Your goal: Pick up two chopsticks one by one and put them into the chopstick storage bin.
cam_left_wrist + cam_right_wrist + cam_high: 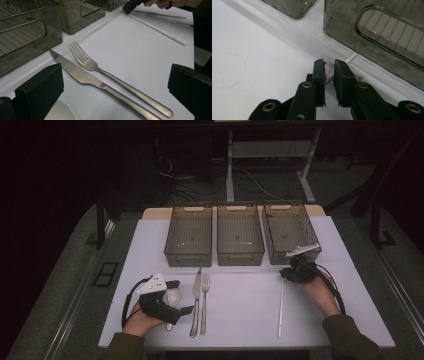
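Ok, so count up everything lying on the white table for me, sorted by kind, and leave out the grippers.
Smoky clear plastic bins: 3
Steel table knife: 1
Steel fork: 1
Thin white sticks: 2
White spoon, partly hidden: 1
Total: 8

Three bins [240, 237] stand behind the knife [195, 302] and fork [204, 302], with a chopstick [281, 307] lying to their right.

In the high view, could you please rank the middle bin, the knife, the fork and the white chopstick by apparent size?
1. Middle bin, clearly largest.
2. White chopstick and knife: similar length, too close to rank.
3. Fork, slightly shorter than the knife.
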### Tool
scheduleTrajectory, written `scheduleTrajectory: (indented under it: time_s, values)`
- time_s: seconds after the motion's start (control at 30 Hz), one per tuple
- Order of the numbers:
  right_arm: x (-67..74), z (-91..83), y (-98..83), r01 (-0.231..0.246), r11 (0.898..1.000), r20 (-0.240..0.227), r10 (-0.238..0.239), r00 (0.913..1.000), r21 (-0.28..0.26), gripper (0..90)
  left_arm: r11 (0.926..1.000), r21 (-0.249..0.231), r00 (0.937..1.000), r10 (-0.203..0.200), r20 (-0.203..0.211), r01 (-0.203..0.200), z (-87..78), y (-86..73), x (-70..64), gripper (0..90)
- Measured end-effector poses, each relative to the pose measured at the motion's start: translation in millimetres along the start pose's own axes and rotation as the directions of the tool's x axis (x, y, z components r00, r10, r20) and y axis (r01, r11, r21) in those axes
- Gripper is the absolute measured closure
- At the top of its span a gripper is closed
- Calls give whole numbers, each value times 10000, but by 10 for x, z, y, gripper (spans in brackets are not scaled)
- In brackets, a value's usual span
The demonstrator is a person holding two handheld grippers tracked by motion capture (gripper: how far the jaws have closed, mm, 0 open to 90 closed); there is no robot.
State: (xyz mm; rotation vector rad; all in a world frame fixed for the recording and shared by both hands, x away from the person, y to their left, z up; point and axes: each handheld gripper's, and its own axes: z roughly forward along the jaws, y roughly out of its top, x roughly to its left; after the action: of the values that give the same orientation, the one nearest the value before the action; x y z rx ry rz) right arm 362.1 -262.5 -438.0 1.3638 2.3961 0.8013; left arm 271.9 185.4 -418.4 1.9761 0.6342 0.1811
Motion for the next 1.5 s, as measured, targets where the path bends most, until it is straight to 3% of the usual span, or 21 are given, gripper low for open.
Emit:
scheduleTrajectory:
  time_s: [0.2, 0.37, 0.47, 0.83, 0.93, 1.03, 1.1, 1.23, 1.33, 1.5]
  values:
    - [-57, 45, 21, -460, 9988, 223, 463, 9987, -137, 725, 10000, -6, 10000, -11, -4, 11, 1, -1, 2, 0]
    - [-63, 65, 44, -660, 9977, 380, 665, 9971, -130, 779, 10000, 20, 10000, -3, 3, 3, 1, -2, 3, 0]
    - [-49, 42, 28, -689, 9976, 145, 690, 9975, -62, 793, 10000, 17, 10000, -3, 1, 3, 2, -2, 2, 0]
    - [37, 27, 28, -192, 9997, -92, 193, 9998, 117, 811, 10000, -2, 10000, 4, 12, -4, -2, 1, -1, 0]
    - [67, 0, 42, -18, 10000, -482, 18, 9988, 7, 897, 10000, -6, 10000, -4, 4, 4, 1, 1, -1, 0]
    - [139, 33, 63, 197, 9996, -727, -182, 9972, 201, 896, 10000, -12, 10000, 2, -1, -2, -1, 1, -2, 0]
    - [191, 60, 65, 461, 9984, -462, -446, 9979, 331, 891, 10000, -20, 10000, 42, -25, -42, -8, 4, -2, 0]
    - [166, 24, 71, 423, 9990, -260, -420, 9988, 141, 848, 10000, -31, 10000, 47, -25, -47, -12, 2, 6, 0]
    - [77, -62, 91, 17, 9995, 11, -17, 10000, -314, 810, 10000, -37, 10000, 17, -24, -17, -12, 1, 6, 0]
    - [-93, -82, 59, -484, 9982, 424, 498, 9979, -343, 789, 10000, -32, 10000, 14, -28, -15, -11, 1, 6, 0]
